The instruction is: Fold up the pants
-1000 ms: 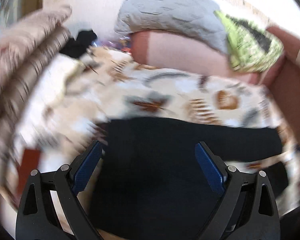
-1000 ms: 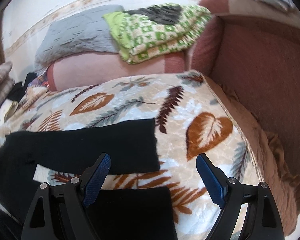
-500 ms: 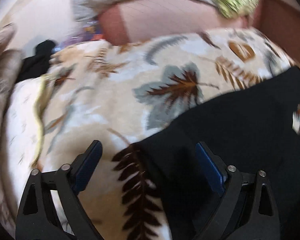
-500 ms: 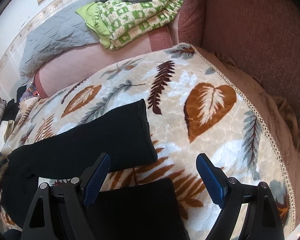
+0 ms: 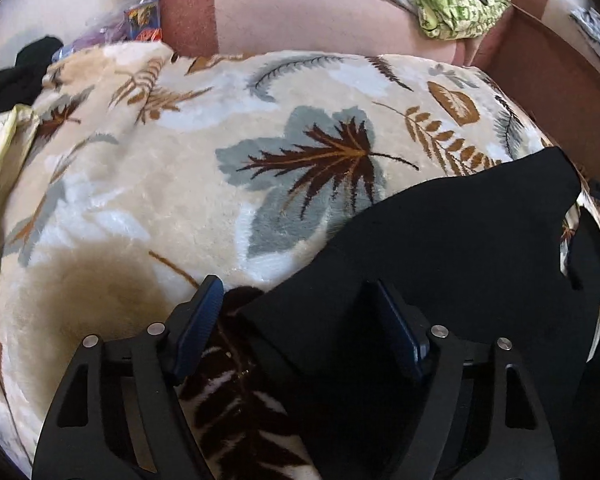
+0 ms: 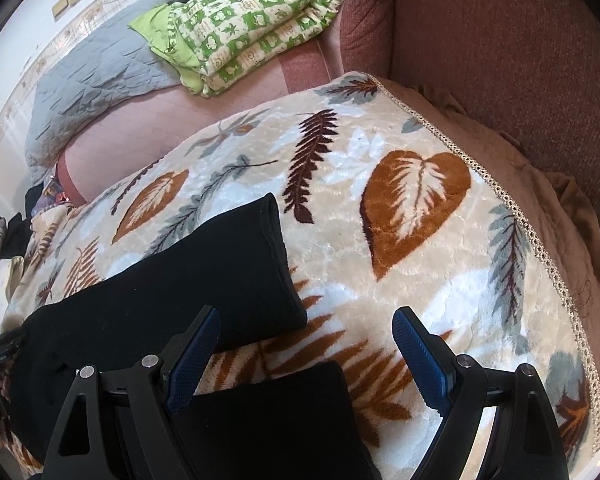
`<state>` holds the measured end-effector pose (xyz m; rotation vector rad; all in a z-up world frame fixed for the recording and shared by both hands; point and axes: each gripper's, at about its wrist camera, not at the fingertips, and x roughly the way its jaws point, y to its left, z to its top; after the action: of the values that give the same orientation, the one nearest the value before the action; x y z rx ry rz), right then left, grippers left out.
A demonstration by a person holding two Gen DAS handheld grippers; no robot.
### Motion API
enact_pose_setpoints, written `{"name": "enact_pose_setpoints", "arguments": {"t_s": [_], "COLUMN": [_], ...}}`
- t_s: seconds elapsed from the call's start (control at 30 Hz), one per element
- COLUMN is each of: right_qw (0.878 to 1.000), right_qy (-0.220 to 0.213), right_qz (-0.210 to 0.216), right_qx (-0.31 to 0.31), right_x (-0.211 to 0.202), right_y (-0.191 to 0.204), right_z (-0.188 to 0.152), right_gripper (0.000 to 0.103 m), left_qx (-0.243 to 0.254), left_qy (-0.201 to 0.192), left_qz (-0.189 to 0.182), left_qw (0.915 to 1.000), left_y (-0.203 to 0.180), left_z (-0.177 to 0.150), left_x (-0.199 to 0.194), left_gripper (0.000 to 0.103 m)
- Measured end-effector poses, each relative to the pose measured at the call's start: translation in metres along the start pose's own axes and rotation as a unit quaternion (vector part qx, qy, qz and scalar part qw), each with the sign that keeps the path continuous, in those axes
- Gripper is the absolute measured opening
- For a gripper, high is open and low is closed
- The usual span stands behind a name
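The black soft-knit pants [image 5: 460, 248] are lying flat on the cream plush blanket with brown and grey leaves [image 5: 148, 184], their long axis running left to right across the scene. The left gripper [image 5: 296, 320] is hovering at the waist end, jaws standing wide apart and holding nothing, with the near-left corner of the waist sitting between its blue pads. The right gripper [image 6: 304, 344] is hanging over the cuff end [image 6: 276, 256], jaws equally wide and empty; the near leg's hem [image 6: 300, 400] is lying between and just under them, while the far leg is splaying away to the far side. The near leg is therefore the closer grab for the right gripper, probably to be carried across onto the far leg.
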<state>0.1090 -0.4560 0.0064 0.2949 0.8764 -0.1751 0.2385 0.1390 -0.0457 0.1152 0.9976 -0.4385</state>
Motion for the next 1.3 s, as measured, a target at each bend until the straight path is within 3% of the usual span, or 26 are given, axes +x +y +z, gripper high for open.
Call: {"name": "enact_pose_setpoints", "arguments": {"t_s": [0.1, 0.17, 0.2, 0.27, 0.4, 0.5, 0.63, 0.67, 0.7, 0.73, 0.8, 0.93, 1.13, 1.3], "right_qw": [1.0, 1.0, 1.0, 1.0, 0.999, 0.996, 0.991, 0.989, 0.988, 0.986, 0.98, 0.967, 0.965, 0.963], "right_qy": [-0.002, -0.004, -0.006, -0.013, -0.041, -0.081, -0.114, -0.107, -0.1, -0.087, -0.049, -0.009, 0.037, 0.049], "right_qz": [0.001, 0.0, 0.0, -0.004, -0.005, -0.004, 0.07, 0.103, 0.119, 0.14, 0.19, 0.255, 0.259, 0.263], "right_qx": [0.0, 0.0, 0.002, 0.007, 0.022, 0.03, 0.015, 0.013, 0.016, 0.02, 0.031, 0.007, 0.006, 0.009], "right_x": [-0.001, -0.002, -0.003, -0.006, -0.017, -0.029, -0.027, -0.018, -0.012, -0.003, 0.017, 0.043, 0.079, 0.097], "right_y": [0.001, 0.0, -0.001, -0.005, -0.017, -0.032, -0.045, -0.05, -0.052, -0.055, -0.056, -0.038, -0.032, -0.037], "right_z": [0.0, 0.001, 0.001, 0.002, 0.012, 0.031, 0.06, 0.067, 0.069, 0.073, 0.077, 0.081, 0.08, 0.082], "right_gripper": [0.087, 0.087, 0.087, 0.087, 0.087, 0.087, 0.087, 0.086, 0.078, 0.063, 0.054, 0.054, 0.055, 0.055], "left_qx": [-0.025, -0.039, -0.044, -0.036, -0.013, 0.001, -0.021, -0.024, -0.028, -0.032, -0.037, -0.056, -0.078, -0.093], "left_qy": [0.004, 0.007, 0.01, 0.016, 0.021, 0.0, -0.059, -0.068, -0.078, -0.086, -0.097, -0.118, -0.124, -0.122], "left_qz": [0.005, 0.009, 0.009, 0.017, 0.048, 0.078, 0.13, 0.136, 0.142, 0.15, 0.152, 0.145, 0.14, 0.136], "left_qw": [0.9997, 0.9992, 0.9989, 0.9991, 0.9985, 0.9969, 0.9896, 0.9881, 0.9864, 0.9843, 0.983, 0.9808, 0.9793, 0.9787], "left_y": [0.004, 0.005, 0.004, -0.004, -0.018, -0.033, -0.054, -0.059, -0.066, -0.075, -0.085, -0.097, -0.097, -0.094], "left_z": [0.001, 0.003, 0.004, 0.003, 0.001, 0.003, 0.01, 0.01, 0.01, 0.009, 0.008, 0.005, 0.002, 0.0], "left_x": [-0.002, -0.005, -0.007, -0.01, -0.023, -0.044, -0.08, -0.085, -0.09, -0.096, -0.102, -0.118, -0.124, -0.121], "left_gripper": [0.057, 0.025, 0.016, 0.008, 0.006, 0.006, 0.005, 0.005, 0.005, 0.005, 0.005, 0.005, 0.005, 0.005]}}
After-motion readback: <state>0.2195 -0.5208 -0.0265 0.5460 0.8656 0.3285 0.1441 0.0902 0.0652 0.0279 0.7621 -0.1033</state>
